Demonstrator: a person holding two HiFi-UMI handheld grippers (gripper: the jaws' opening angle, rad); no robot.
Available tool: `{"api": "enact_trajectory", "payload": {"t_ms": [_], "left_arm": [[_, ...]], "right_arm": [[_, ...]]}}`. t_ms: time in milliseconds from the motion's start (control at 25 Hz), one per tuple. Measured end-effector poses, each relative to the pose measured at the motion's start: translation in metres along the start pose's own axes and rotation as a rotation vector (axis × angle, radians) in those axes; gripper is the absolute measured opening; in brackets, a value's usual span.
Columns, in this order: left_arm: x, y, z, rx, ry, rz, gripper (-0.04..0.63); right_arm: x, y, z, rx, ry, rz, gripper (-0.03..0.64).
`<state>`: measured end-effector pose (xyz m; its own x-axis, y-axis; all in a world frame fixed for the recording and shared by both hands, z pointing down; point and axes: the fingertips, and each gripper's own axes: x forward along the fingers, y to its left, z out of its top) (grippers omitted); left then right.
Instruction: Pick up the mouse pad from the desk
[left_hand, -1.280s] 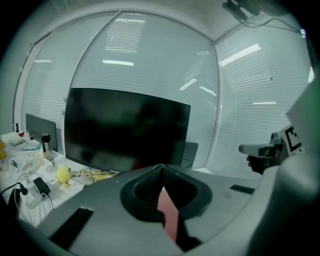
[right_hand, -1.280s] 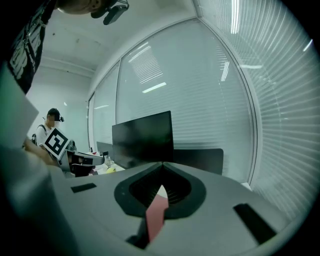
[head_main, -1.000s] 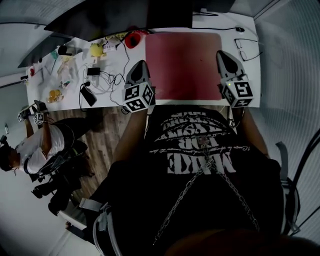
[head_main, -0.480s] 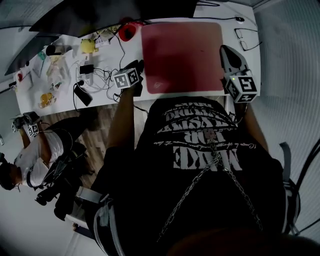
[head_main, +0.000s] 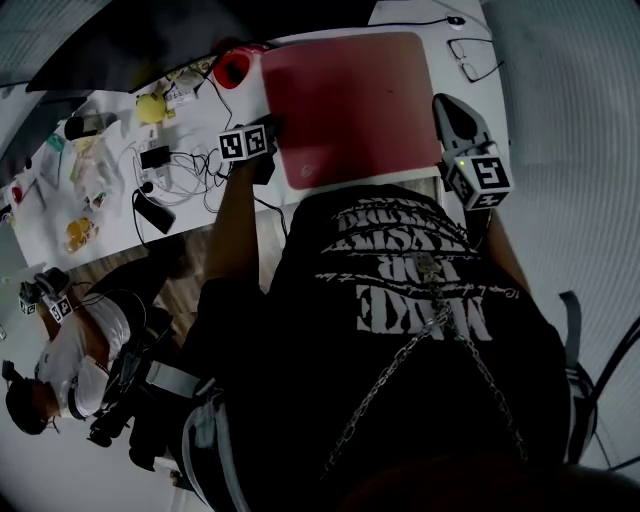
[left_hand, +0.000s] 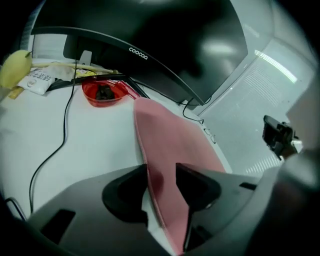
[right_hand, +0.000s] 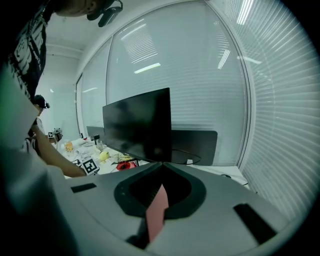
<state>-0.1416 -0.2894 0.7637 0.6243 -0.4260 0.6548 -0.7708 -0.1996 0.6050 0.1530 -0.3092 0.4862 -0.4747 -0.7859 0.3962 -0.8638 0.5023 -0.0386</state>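
Mouse pad (head_main: 345, 105): a large, dull-red rectangle with rounded corners is lying flat on the white desk (head_main: 112, 212), its near edge running close along the desk's front edge. A small pale mark is showing by its near-left corner.

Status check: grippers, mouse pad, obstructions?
Left gripper open, jaws just opening, straddling left edge of mouse pad, not clamped. Right gripper shut, empty, by its right edge. Pad on desk; nothing on it.

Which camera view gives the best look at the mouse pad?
The head view: nearly the whole mouse pad lies in sight. The left gripper view shows one edge close up; the right gripper view, only a thin strip.
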Motion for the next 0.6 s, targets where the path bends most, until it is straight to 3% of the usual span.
{"api": "enact_trajectory", "payload": {"t_ms": [200,400,600], "left_arm": [[0.0,-0.005,0.003,-0.165,-0.007,-0.142,0.202],[0.007,-0.021,-0.001,-0.14,0.003,-0.184,0.209],[0.013,-0.028,-0.004,-0.115,0.013,-0.173,0.209]], "right_arm": [[-0.002,0.0,-0.001,0.012,0.003,-0.013,-0.003],[-0.002,-0.012,-0.016,-0.001,0.034,-0.028,-0.003],[0.011,-0.039,-0.063,0.012,0.157,-0.035,-0.003]]}}
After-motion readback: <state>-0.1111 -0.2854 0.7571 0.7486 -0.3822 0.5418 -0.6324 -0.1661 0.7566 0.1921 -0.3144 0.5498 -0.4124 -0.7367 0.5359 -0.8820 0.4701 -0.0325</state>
